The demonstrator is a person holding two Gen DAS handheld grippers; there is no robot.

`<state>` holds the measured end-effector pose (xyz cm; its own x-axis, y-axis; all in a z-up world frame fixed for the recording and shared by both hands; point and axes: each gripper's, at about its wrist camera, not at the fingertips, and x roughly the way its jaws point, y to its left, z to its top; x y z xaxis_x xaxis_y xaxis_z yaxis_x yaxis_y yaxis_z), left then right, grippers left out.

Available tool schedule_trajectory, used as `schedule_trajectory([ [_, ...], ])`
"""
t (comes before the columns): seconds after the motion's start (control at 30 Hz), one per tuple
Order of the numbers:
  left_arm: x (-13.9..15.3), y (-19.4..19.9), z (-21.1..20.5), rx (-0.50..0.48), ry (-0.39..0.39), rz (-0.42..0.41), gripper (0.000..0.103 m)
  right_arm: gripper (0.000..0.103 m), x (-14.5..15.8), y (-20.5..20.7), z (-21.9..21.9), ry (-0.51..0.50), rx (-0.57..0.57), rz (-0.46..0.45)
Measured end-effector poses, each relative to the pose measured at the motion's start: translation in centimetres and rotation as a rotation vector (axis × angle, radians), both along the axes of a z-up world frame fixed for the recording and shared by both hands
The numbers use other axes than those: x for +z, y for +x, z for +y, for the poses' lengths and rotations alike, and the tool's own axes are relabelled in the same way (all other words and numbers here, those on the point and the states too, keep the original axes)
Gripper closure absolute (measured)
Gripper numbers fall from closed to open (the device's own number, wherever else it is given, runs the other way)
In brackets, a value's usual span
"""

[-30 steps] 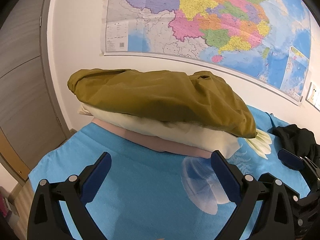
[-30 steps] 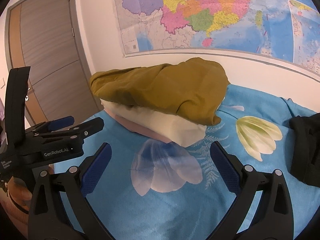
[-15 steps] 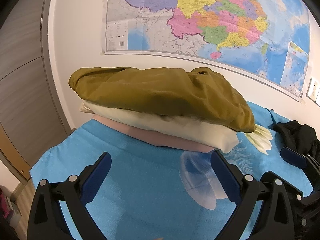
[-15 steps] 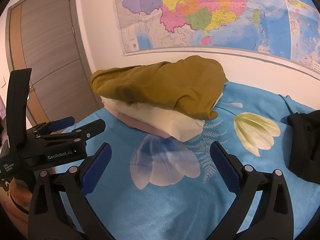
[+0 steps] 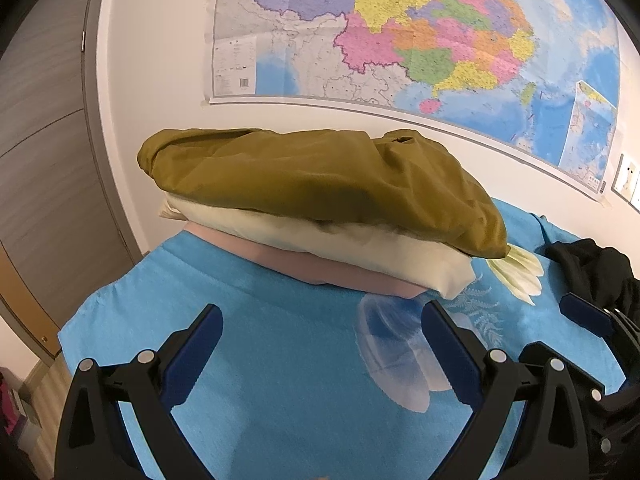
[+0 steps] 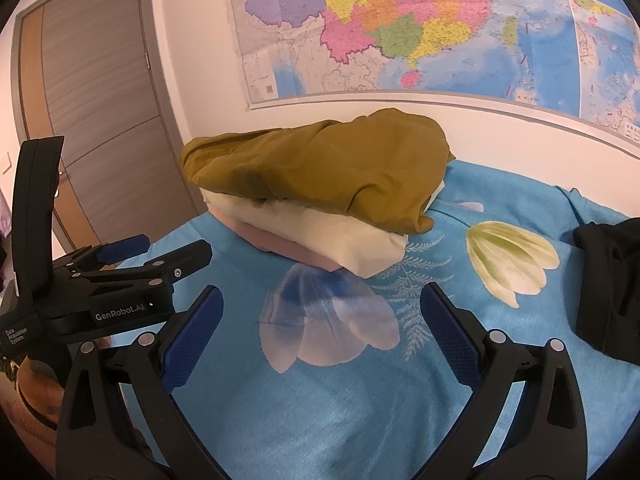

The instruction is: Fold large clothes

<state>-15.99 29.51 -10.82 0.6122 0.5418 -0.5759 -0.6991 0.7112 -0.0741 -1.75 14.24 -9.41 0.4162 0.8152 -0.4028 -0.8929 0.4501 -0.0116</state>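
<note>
We hold our left claw [image 5: 322,320] and right claw [image 6: 322,300] spread wide and empty above the blue floral bedsheet [image 6: 360,400]. Ahead lies a folded stack: olive garment [image 6: 320,172] on cream [image 6: 332,236] and pink layers. A black garment [image 6: 608,280] sits right.

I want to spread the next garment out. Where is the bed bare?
Bare blue sheet lies before the folded stack, running right to the black garment. Both open grippers hover there. The stack crowds the wall side; the black garment fills the right edge.
</note>
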Motion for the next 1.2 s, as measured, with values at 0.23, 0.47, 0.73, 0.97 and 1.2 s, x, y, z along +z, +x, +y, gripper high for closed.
schedule_trajectory([
  [0.23,0.00,0.12,-0.21,-0.011,0.008,0.000,0.007,0.006,-0.05,0.03,-0.04,0.003,-0.002,0.006],
  [0.47,0.03,0.19,-0.29,-0.017,0.004,0.000,0.007,0.006,0.00,0.07,-0.21,0.005,-0.001,0.007],
  [0.73,0.09,0.22,-0.34,-0.021,-0.002,0.003,0.007,0.006,0.06,0.13,-0.41,0.006,-0.005,0.009],
  [0.97,0.06,0.33,-0.48,-0.023,0.003,0.006,0.007,0.006,0.07,0.11,-0.56,0.003,-0.006,0.006],
  [1.2,0.05,0.35,-0.56,-0.023,0.005,0.007,0.007,0.006,-0.01,0.07,-0.55,0.001,-0.007,0.006],
])
